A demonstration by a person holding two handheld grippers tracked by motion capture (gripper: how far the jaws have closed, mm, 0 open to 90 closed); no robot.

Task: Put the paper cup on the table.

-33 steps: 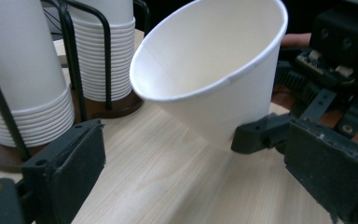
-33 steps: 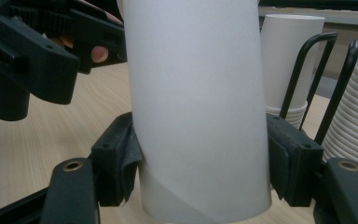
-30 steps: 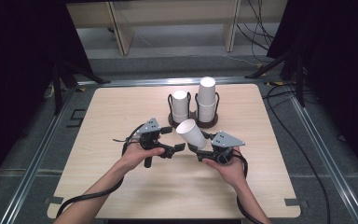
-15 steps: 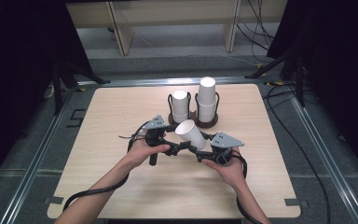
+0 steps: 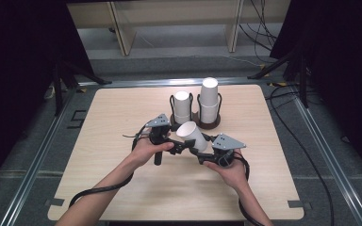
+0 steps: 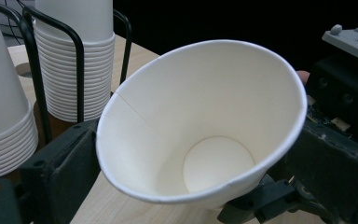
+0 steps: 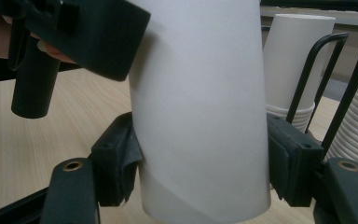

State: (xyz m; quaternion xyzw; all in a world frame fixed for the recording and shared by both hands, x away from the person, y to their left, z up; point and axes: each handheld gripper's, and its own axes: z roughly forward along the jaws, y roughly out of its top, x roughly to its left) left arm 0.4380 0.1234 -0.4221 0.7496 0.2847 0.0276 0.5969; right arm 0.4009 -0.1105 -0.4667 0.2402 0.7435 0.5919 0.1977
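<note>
near edge of table (image 5: pixel 99 197): two forearms come in from the bottom, a gripper in each hand, meeting just past mid-table.

right gripper (image 5: pixel 202 151): jaws closed on the lower body of a white paper cup (image 5: pixel 192 135), pads pressing either side. in the right gripper view the cup wall (image 7: pixel 200 107) sits square between both pads, touching each. cup is lifted off the table, tilted, mouth toward the person's left.

left gripper (image 5: pixel 181 146): jaws wide, set either side of the cup's rim end. in the left gripper view the cup's open mouth (image 6: pixel 200 121) faces the camera, the jaw blocks flanking the rim; i cannot tell whether either pad touches the paper. reads as wide and not yet gripping.

risks, as judged:
- thin paper wall; if the left jaws close hard on the rim, the mouth likely folds oval or creases.
- two grips on one light cup; any pull apart or twist between the hands could buckle the wall or tear the seam.
- if the right lets go before the left has a real hold, the cup drops to the table and rolls.

farther back: two wire holders (image 5: pixel 209 123) side by side, each with a stack of cups (image 5: pixel 209 99), the right stack taller than the left one (image 5: pixel 182 106). held cup is just in front of them, near but apart; a swing could knock a stack.
</note>
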